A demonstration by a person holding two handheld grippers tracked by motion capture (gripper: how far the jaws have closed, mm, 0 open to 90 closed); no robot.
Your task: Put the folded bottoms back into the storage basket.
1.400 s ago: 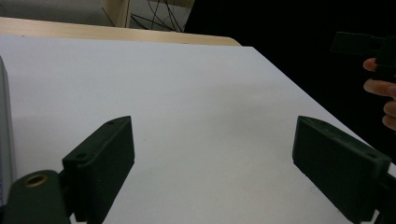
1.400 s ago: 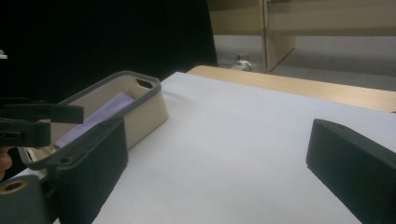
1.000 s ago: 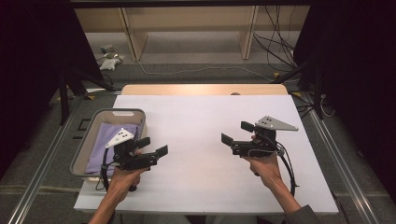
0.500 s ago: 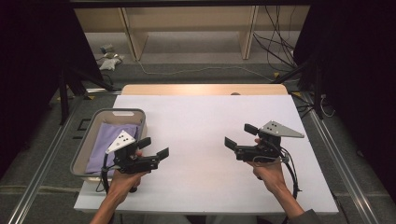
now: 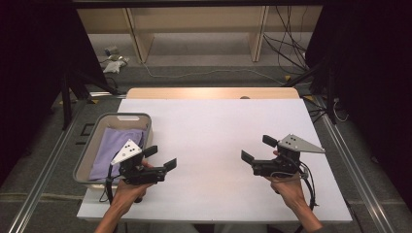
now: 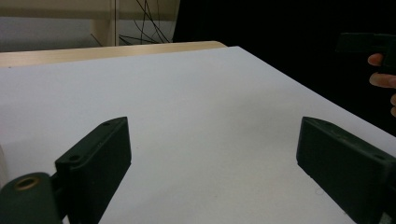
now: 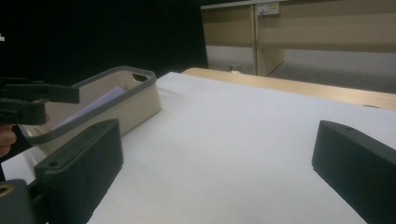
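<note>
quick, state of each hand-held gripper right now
left hand-held gripper: open, holding nothing
right hand-held gripper: open, holding nothing

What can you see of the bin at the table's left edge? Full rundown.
The bin is a rectangular tub with rounded corners, a grey rim and beige walls, plastic by its look, with a handle cutout in its far end. It sits upright and open-topped at the white table's left edge. A lilac cloth lies inside. The left tongs are held just beside its near right corner; contact cannot be told.
</note>
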